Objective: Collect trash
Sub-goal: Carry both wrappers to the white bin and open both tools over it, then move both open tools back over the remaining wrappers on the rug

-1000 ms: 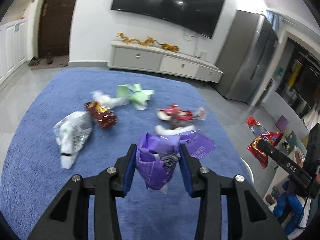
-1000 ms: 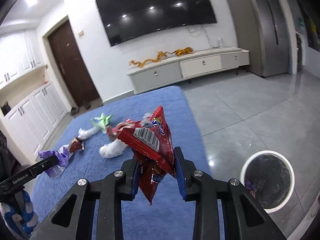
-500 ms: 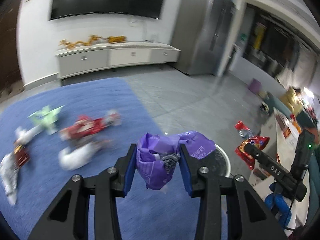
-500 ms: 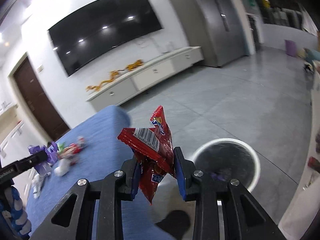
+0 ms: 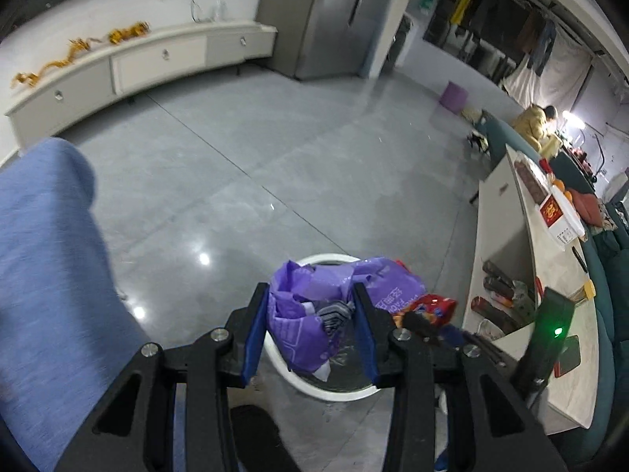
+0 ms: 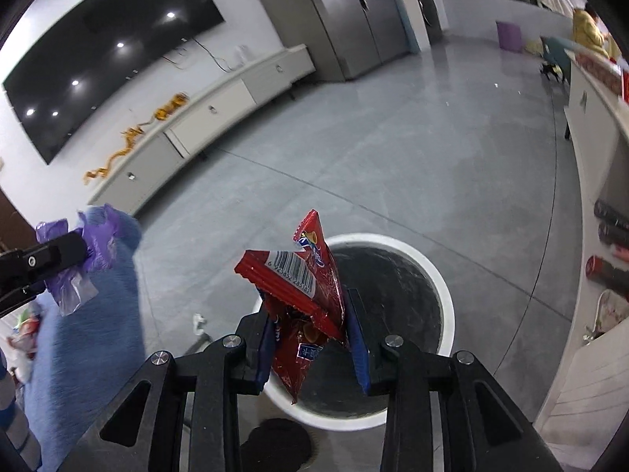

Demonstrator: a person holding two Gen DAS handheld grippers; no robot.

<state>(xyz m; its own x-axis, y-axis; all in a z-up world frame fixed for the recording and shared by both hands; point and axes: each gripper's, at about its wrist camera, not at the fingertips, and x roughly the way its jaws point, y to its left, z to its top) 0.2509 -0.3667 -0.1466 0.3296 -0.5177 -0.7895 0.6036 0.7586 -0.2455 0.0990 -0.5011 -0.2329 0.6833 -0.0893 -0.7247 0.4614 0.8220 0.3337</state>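
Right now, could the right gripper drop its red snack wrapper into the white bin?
Probably yes. The right gripper, its jaws opening, hangs over the white bin's open mouth with the red snack wrapper between them and nothing underneath blocking the fall.

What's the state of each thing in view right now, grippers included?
Left gripper: fingers closed on the crumpled purple plastic bag.
Crumpled purple plastic bag: held above the bin, not yet dropped.
Right gripper: opening; red foil snack wrapper between its fingers.
Red foil snack wrapper: crumpled, over the bin mouth.
Round white-rimmed trash bin: upright on the grey floor, open top.
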